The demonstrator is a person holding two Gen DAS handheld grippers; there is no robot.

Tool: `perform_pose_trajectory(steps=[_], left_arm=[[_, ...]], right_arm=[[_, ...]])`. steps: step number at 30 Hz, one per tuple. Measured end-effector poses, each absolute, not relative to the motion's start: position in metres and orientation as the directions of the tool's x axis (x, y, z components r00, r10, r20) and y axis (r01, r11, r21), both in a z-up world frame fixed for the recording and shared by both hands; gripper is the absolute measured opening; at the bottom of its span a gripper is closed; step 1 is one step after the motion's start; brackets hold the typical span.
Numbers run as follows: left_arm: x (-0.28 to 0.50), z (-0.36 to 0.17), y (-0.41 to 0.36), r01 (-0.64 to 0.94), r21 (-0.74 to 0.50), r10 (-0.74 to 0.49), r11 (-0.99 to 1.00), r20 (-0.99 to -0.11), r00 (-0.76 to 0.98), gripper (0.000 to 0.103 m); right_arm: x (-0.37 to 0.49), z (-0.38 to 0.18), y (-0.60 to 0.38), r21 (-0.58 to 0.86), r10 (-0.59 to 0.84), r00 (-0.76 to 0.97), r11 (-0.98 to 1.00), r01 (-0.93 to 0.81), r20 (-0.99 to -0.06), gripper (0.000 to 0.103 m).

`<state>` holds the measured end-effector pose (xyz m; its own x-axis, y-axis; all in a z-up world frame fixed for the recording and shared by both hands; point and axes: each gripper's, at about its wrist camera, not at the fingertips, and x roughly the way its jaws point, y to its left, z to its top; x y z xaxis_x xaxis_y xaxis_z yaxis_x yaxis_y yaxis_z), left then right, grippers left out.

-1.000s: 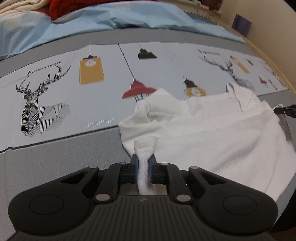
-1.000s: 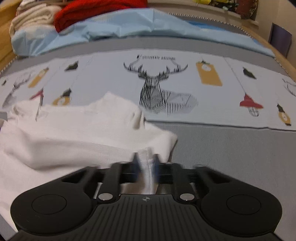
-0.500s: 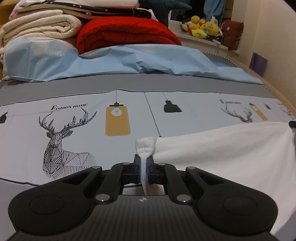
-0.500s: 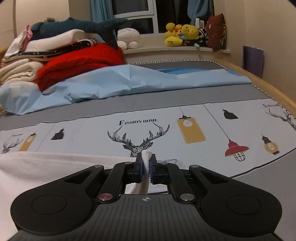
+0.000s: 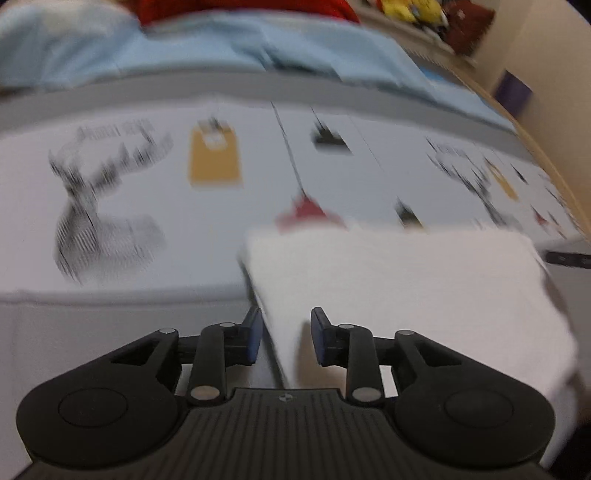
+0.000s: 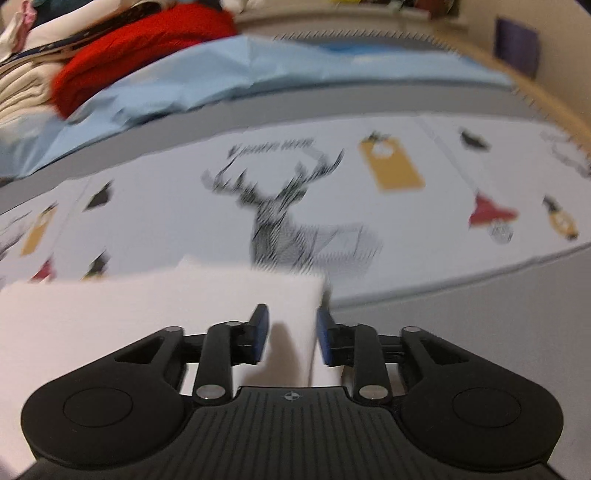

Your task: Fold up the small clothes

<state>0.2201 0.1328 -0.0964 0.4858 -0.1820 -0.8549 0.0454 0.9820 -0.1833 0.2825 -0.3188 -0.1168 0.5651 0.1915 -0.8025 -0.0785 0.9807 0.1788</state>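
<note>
Matte black plastic left gripper (image 5: 283, 339), ribbed housing, silver pivot screws, blue-padded fingers (image 5: 253, 338) (right gripper (image 6: 291, 338) identical).

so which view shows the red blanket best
The right wrist view: the red blanket shows as a broad folded mass beside the cream bedding. The left wrist view catches only a blurred red strip cut off by the top edge.
</note>
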Motion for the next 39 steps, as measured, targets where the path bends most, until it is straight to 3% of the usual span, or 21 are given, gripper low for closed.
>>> perform_pose_trajectory(steps=[2, 5, 10, 16, 19, 21, 23, 28, 32, 33, 36, 39], left_arm=[[0.207, -0.106, 0.131, 0.079, -0.214, -0.228, 0.974, -0.895, 0.383, 0.043], [0.183, -0.121, 0.126, 0.100, -0.201, -0.221, 0.974, -0.939, 0.265, 0.043], [0.142, -0.116, 0.128, 0.080, -0.206, -0.220, 0.975, -0.942, 0.255, 0.041], [0.113, -0.114, 0.124, 0.068, -0.193, -0.205, 0.979, -0.936, 0.288, 0.019], [0.108, -0.113, 0.115, 0.100, -0.171, -0.194, 0.980, -0.932, 0.307, 0.009], [0.104, -0.113, 0.111, 0.104, -0.145, -0.171, 0.984, -0.932, 0.319, 0.005], [0.104, -0.107, 0.110, 0.099, -0.151, -0.176, 0.984, -0.922, 0.346, 0.004], [0.095, -0.089, 0.123, 0.018, -0.222, -0.210, 0.975, -0.888, 0.409, 0.004], [0.103, -0.113, 0.117, 0.021, -0.158, -0.157, 0.987, -0.943, 0.292, 0.005], [0.103, -0.114, 0.112, 0.034, -0.129, -0.133, 0.991, -0.950, 0.281, 0.010], [0.100, -0.101, 0.105, 0.037, -0.057, -0.067, 0.998, -0.932, 0.357, 0.013], [0.100, -0.086, 0.103, 0.042, -0.100, -0.108, 0.994, -0.893, 0.437, 0.013]], right_arm=[[0.266, -0.120, -0.321, 0.216, 0.243, 0.500, 0.970, -0.113, -0.831, 0.049], [0.236, -0.131, -0.319, 0.189, 0.247, 0.400, 0.966, -0.178, -0.883, 0.049], [0.196, -0.130, -0.329, 0.257, 0.287, 0.354, 0.958, -0.131, -0.890, 0.049], [0.163, -0.125, -0.323, 0.205, 0.247, 0.337, 0.966, -0.155, -0.909, 0.048], [0.153, -0.128, -0.322, 0.193, 0.237, 0.314, 0.967, -0.165, -0.920, 0.037], [0.148, -0.129, -0.322, 0.181, 0.230, 0.311, 0.967, -0.177, -0.922, 0.013], [0.143, -0.125, -0.328, 0.196, 0.244, 0.329, 0.965, -0.172, -0.912, 0.007], [0.129, -0.103, -0.356, 0.319, 0.341, 0.405, 0.940, -0.123, -0.849, 0.005], [0.129, -0.131, -0.356, 0.210, 0.229, 0.291, 0.973, -0.097, -0.929, 0.005], [0.129, -0.134, -0.354, 0.208, 0.229, 0.269, 0.972, -0.105, -0.935, 0.005], [0.126, -0.127, -0.349, 0.179, 0.209, 0.294, 0.976, -0.125, -0.933, 0.005], [0.123, -0.118, -0.345, 0.093, 0.129, 0.346, 0.988, -0.120, -0.929, 0.006]])
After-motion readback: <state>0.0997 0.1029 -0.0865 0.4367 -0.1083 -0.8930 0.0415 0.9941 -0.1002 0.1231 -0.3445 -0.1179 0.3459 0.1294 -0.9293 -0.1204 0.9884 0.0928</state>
